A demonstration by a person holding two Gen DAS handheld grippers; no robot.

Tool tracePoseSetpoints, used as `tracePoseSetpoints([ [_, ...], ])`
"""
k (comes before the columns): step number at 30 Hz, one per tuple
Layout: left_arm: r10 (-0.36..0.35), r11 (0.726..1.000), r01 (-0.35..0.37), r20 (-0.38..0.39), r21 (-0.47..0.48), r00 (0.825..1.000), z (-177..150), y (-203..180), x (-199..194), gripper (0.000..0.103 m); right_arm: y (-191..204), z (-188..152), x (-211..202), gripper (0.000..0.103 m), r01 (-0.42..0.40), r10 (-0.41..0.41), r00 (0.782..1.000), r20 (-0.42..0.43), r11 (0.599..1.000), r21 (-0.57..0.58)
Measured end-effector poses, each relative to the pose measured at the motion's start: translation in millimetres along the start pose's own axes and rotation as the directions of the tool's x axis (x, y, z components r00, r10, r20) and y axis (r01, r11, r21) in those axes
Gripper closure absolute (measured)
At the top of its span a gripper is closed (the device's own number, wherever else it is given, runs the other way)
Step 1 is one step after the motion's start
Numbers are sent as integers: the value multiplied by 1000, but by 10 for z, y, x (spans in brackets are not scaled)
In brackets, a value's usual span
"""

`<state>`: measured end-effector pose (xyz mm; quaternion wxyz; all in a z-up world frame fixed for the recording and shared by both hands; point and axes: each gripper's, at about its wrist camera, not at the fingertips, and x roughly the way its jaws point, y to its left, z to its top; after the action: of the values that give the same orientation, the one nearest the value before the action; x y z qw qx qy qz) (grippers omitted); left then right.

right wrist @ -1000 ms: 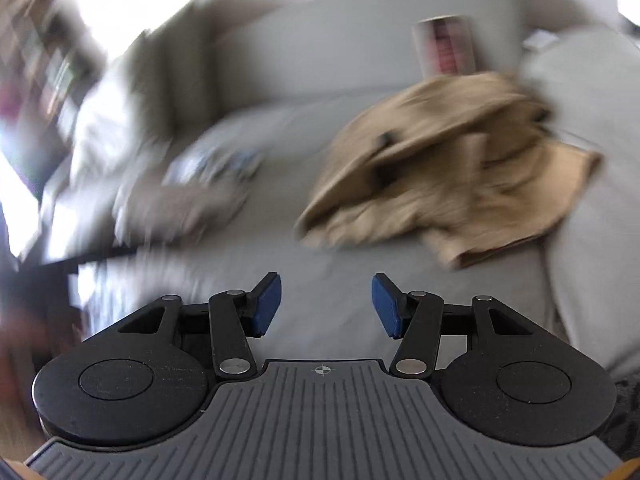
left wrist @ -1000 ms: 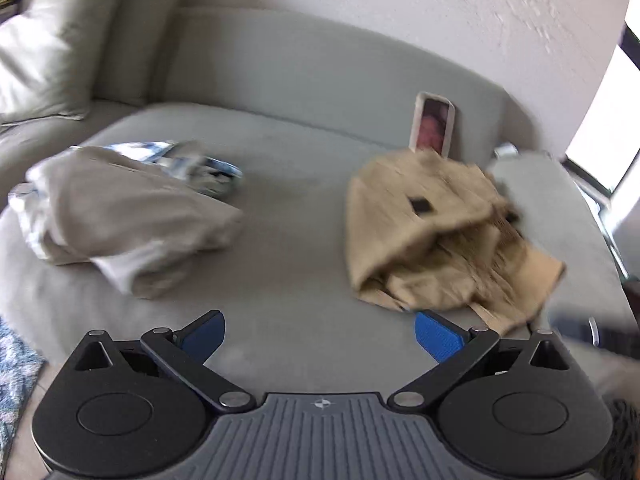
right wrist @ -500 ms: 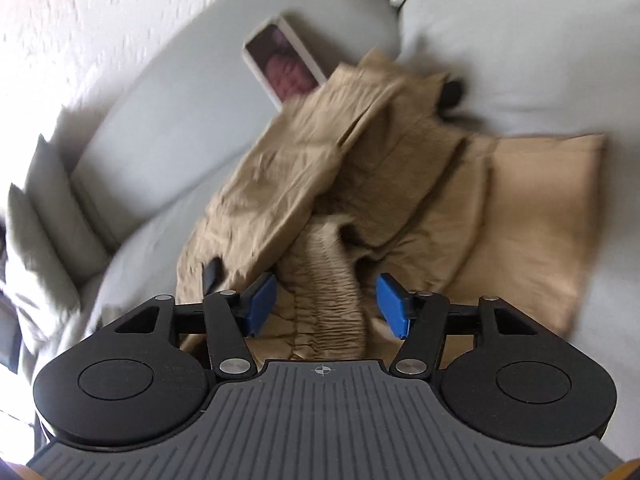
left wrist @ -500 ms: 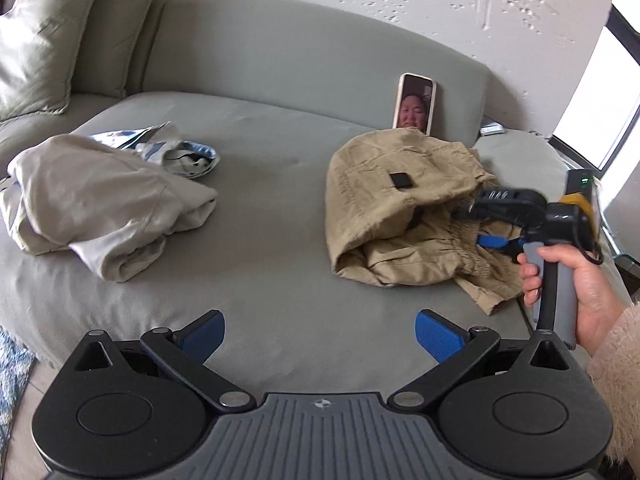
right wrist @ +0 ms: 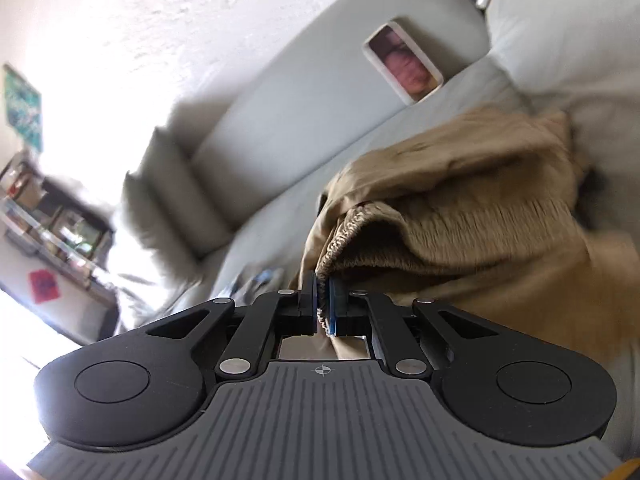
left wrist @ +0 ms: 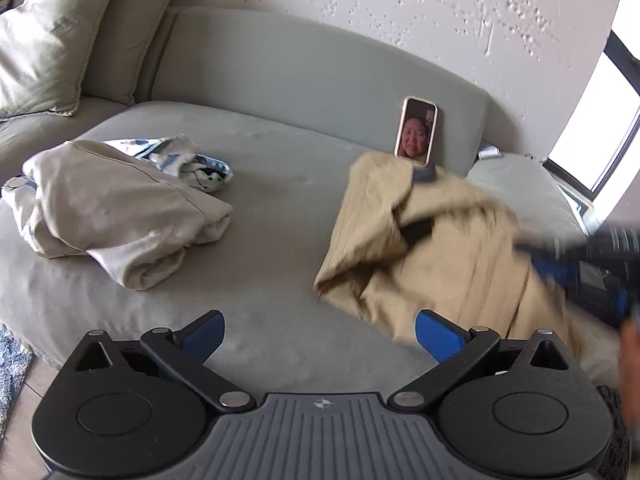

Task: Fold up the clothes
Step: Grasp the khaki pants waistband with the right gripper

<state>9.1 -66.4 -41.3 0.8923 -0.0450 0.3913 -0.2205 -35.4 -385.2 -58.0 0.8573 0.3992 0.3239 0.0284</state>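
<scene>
Crumpled tan trousers [left wrist: 448, 248] lie on the right side of the grey sofa seat [left wrist: 264, 272]. In the right wrist view my right gripper [right wrist: 323, 300] is shut on the elastic waistband of the tan trousers [right wrist: 460, 216], and the cloth rises from the seat. The same right gripper [left wrist: 576, 264] shows as a dark blur at the right edge of the left wrist view. My left gripper [left wrist: 320, 332] hangs open over the front of the seat, with nothing between its blue pads, just left of the trousers.
A pale beige garment [left wrist: 116, 216] lies bunched at the left, with a blue-and-white cloth [left wrist: 188, 160] behind it. A phone [left wrist: 416, 132] leans on the backrest. Cushions [left wrist: 52, 36] sit at far left, a patterned rug [left wrist: 12, 364] by the sofa's front edge.
My right gripper has shut on the trousers' waistband and pulled it up and toward the front; the trousers have shifted. My left gripper stays open and has barely moved.
</scene>
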Motion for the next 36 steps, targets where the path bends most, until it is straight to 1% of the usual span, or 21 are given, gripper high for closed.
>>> tracePoseSetpoints([
  [2,6,1000,-6,7,9,1000,4,32,-28,1,24,-256,-11,95,16,-13,995,-99,999,31],
  [3,9,1000,-9,7,18,1000,3,42,-33,1,26,-383,-2,89,27,-20,988,-156,999,47],
  [4,16,999,-15,-3,29,1000,-1,45,-24,1,-27,-492,70,77,47,-30,970,-242,997,66],
  [7,12,998,-9,-50,61,999,-51,9,46,1,-147,-606,-18,75,67,-44,966,-254,994,86],
  [8,7,998,-2,-67,70,998,-76,-13,83,1,-186,-644,-48,72,74,-48,965,-259,993,92],
  [9,-1,997,7,-81,79,997,-102,-42,120,1,-226,-668,-86,69,81,-53,965,-256,992,98],
  [10,-16,996,24,-85,89,996,-131,-96,158,1,-263,-615,-174,66,86,-63,976,-209,991,104],
  [12,-47,992,57,-90,111,995,-188,-207,228,2,-328,-530,-393,66,88,-72,991,-112,985,147],
  [14,-65,981,79,-81,179,995,-246,-356,260,2,-455,-393,-497,66,92,-86,996,-36,974,205],
  [15,-70,973,85,-77,213,995,-270,-419,275,2,-522,-340,-517,66,93,-92,996,-14,970,226],
  [16,-69,971,83,-71,224,995,-271,-444,289,3,-602,-305,-507,66,92,-93,996,-6,964,250],
  [18,-67,966,80,-61,244,996,-272,-494,316,13,-710,-285,-505,66,88,-91,996,-3,952,292],
  [20,-66,961,77,-50,265,997,-273,-543,343,19,-775,-285,-521,66,91,-97,995,4,946,312],
  [22,-64,956,73,-40,285,997,-274,-592,369,21,-824,-309,-520,66,98,-109,994,14,940,326],
  [23,-64,953,71,-35,296,997,-275,-617,383,25,-868,-329,-543,66,101,-116,993,24,935,339],
  [25,-63,946,67,-24,316,998,-276,-667,410,25,-965,-346,-574,66,99,-125,991,46,920,380],
  [26,-62,943,65,-19,326,998,-277,-691,423,25,-1009,-366,-669,66,88,-120,991,53,907,411],
  [29,-61,933,58,-3,356,998,-279,-765,464,24,-1107,-366,-611,64,84,-106,994,18,869,488],
  [31,-61,925,54,8,375,998,-280,-815,491,24,-1126,-385,-536,62,117,-125,992,-18,859,499],
  [32,-61,923,52,12,382,998,-280,-831,501,24,-1135,-398,-511,63,134,-141,990,-24,855,501],
  [36,-62,931,58,-1,360,998,-279,-783,511,24,-1229,-407,-423,63,155,-174,985,-14,837,524],
])
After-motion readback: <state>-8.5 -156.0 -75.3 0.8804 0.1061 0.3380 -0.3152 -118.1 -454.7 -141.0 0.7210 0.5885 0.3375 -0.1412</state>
